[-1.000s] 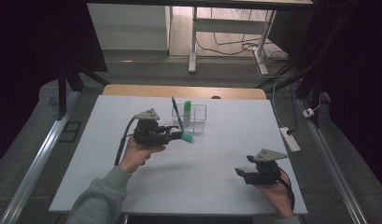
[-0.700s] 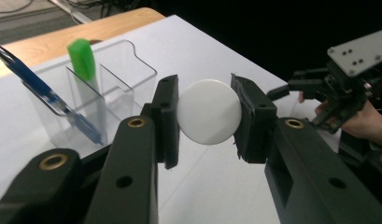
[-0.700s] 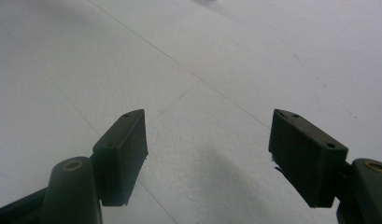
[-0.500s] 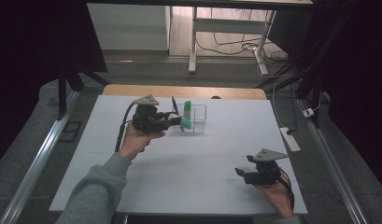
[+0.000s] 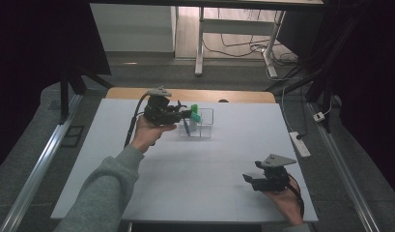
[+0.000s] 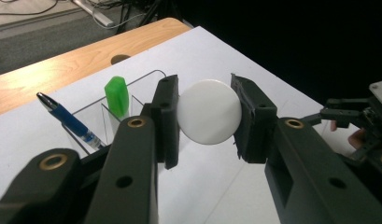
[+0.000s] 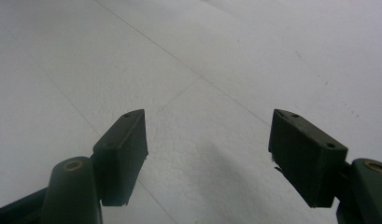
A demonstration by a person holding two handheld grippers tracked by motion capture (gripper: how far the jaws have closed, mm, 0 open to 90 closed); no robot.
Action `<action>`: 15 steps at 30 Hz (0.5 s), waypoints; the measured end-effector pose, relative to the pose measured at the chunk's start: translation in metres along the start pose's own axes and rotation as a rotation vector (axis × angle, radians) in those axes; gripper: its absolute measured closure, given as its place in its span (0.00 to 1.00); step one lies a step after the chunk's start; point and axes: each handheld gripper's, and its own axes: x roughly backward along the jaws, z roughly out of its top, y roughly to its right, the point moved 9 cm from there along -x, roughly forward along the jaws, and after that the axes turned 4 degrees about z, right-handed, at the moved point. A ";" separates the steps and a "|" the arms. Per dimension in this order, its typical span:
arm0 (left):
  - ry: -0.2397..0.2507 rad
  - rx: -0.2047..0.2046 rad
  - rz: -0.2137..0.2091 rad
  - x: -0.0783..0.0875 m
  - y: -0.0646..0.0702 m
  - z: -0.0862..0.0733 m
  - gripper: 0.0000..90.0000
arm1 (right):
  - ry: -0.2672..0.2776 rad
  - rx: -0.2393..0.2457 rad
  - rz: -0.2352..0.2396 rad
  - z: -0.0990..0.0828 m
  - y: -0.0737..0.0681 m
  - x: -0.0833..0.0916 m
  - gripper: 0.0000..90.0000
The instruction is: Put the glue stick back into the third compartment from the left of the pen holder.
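Observation:
My left gripper (image 5: 189, 115) (image 6: 207, 119) is shut on a round object with a white face (image 6: 208, 112); from above the object looks teal-green (image 5: 196, 116). It hangs just over a clear compartment box (image 5: 204, 126) (image 6: 93, 112) at the far middle of the white table (image 5: 185, 183). A green block (image 5: 194, 108) (image 6: 117, 95) stands upright in the box, and a blue pen (image 5: 186, 126) (image 6: 69, 122) leans in it. My right gripper (image 5: 250, 180) (image 7: 207, 154) rests low over the table's front right, open with nothing between its fingers.
A wooden strip (image 5: 233, 95) with a round hole runs along the table's far edge. A white power strip (image 5: 300, 143) lies off the right side. Metal rails flank the table, and desk legs with cables stand beyond.
The left gripper has carried the round object away from the person and slightly up, from beside the box to over it. The right gripper has kept still.

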 end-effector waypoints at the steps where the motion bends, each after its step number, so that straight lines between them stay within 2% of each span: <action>1: -0.003 -0.001 0.006 -0.002 -0.001 0.001 0.71 | -0.001 0.000 0.000 0.000 0.000 0.000 0.31; 15: -0.031 0.033 0.072 -0.045 -0.023 0.012 0.71 | -0.004 -0.001 -0.001 -0.001 0.001 -0.001 0.31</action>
